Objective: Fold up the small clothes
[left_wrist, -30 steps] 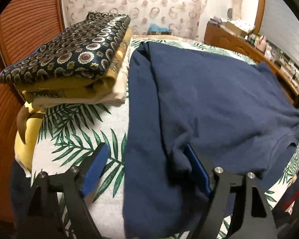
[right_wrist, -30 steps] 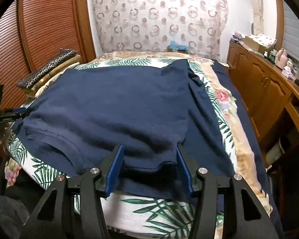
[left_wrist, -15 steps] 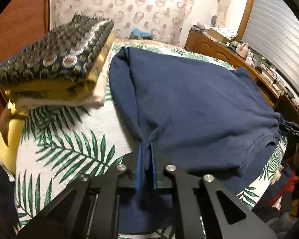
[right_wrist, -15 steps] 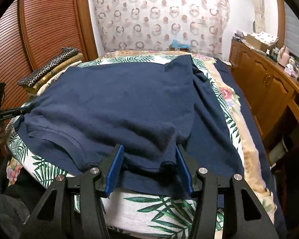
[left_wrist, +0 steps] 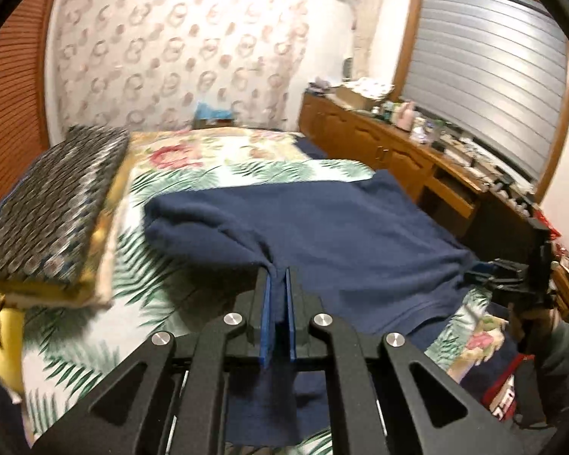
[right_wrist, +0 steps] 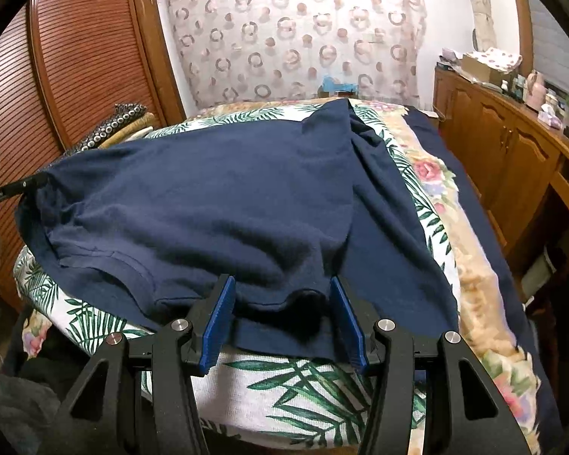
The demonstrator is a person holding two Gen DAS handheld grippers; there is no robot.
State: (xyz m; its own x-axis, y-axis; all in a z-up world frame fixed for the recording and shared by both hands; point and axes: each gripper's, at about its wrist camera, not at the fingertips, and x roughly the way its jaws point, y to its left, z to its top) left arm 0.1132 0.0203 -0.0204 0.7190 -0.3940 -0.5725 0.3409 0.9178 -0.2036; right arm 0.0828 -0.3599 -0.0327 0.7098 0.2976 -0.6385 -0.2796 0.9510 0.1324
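**A:** How far in? There's a folded stack [left_wrist: 53, 208] at the left already.

**B:** Barely started on the navy shirt [left_wrist: 322, 227]. It's spread on the bed [left_wrist: 163, 318]. Left gripper [left_wrist: 278, 284] pinches its edge; right gripper [right_wrist: 280, 299] is spread around the hem, not pressing.

A home bedroom: bed [right_wrist: 474, 265] with floral spread, patterned curtain [right_wrist: 303, 38], wooden dresser [right_wrist: 512, 151].

We see a bed [right_wrist: 470, 265] with a palm-leaf cover, a ring-patterned curtain [right_wrist: 296, 41] behind it, louvred wooden doors [right_wrist: 83, 49] on one side and a cluttered wooden cabinet [right_wrist: 512, 151] beneath grey blinds [left_wrist: 485, 72].
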